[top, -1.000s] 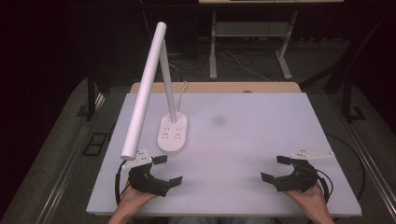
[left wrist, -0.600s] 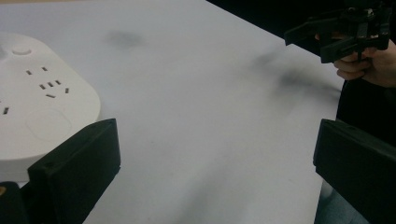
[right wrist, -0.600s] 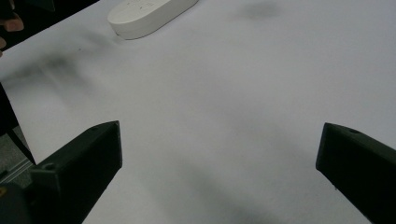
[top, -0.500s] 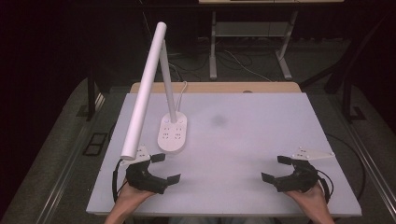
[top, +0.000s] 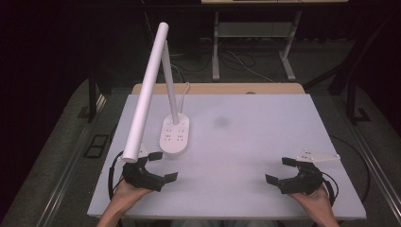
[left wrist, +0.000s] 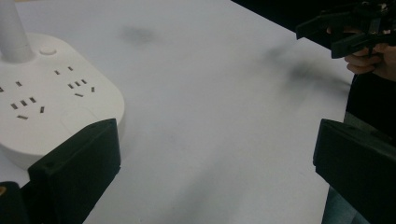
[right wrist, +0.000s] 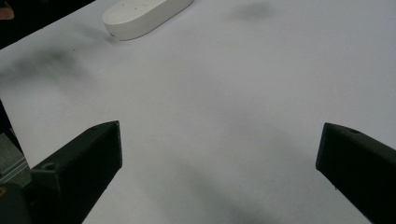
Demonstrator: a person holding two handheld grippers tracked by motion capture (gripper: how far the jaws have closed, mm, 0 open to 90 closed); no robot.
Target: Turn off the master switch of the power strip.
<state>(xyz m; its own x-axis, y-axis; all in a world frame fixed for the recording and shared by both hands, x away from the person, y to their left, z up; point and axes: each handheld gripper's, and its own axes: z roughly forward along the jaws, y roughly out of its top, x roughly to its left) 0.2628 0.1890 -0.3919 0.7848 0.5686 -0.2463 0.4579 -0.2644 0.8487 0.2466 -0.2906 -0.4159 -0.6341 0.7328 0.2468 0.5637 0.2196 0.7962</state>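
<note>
White desk lamp [top: 174,135] with socket base at left centre of high view, on white desk [top: 246,142]. Left hand-held gripper [top: 158,166] at lower left, jaws spread wide, empty, just beside lamp base. Right hand-held gripper [top: 282,170] at lower right, jaws spread wide, empty, well apart from lamp.

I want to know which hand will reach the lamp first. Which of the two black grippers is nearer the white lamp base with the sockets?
The left gripper: it sits just in front of the white lamp base, while the right gripper is far across the white table.
</note>
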